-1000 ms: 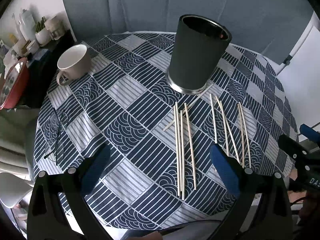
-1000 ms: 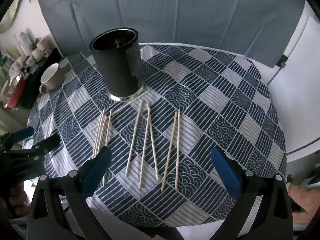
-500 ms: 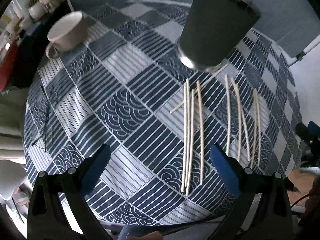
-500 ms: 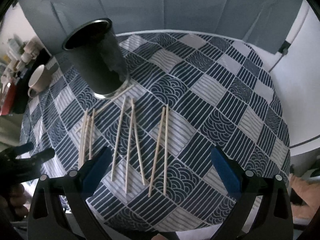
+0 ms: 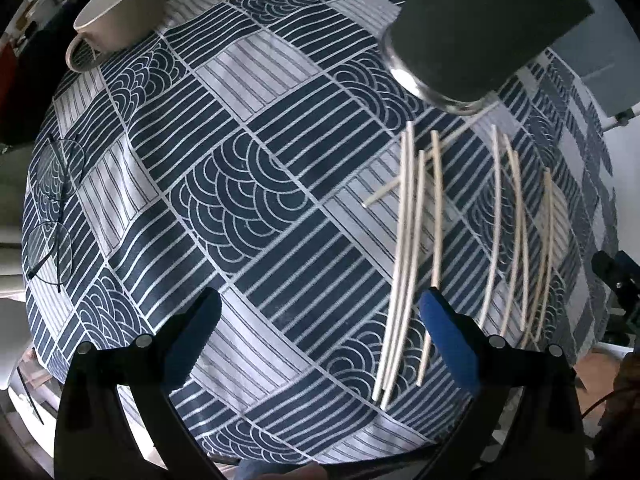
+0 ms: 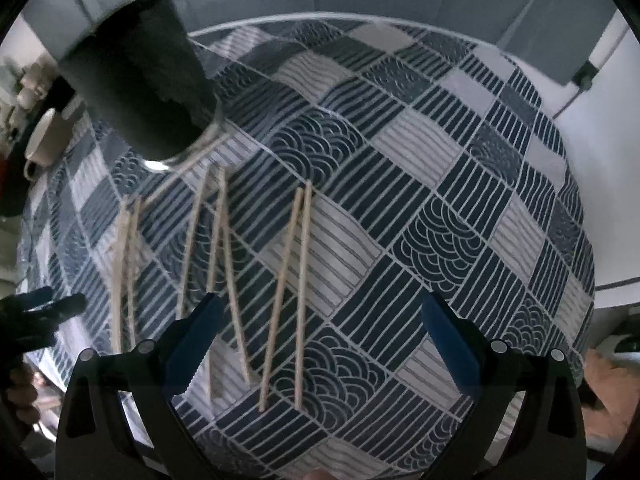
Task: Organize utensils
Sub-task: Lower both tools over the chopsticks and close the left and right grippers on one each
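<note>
Both the left gripper point(image 5: 320, 332) and right gripper point(image 6: 320, 336) are held agape above loose chopsticks point(image 6: 290, 292); a first pick, then the dark holder point(image 5: 480, 28), is judged next.

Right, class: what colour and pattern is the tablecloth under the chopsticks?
Navy and white patchwork of stripes and wave arcs on the tablecloth; clearest in the left wrist view.

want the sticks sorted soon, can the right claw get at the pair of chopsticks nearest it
Probably yes. The right claw is open and empty, the pair of chopsticks lies flat on the tablecloth between its fingers, nothing over it.
</note>
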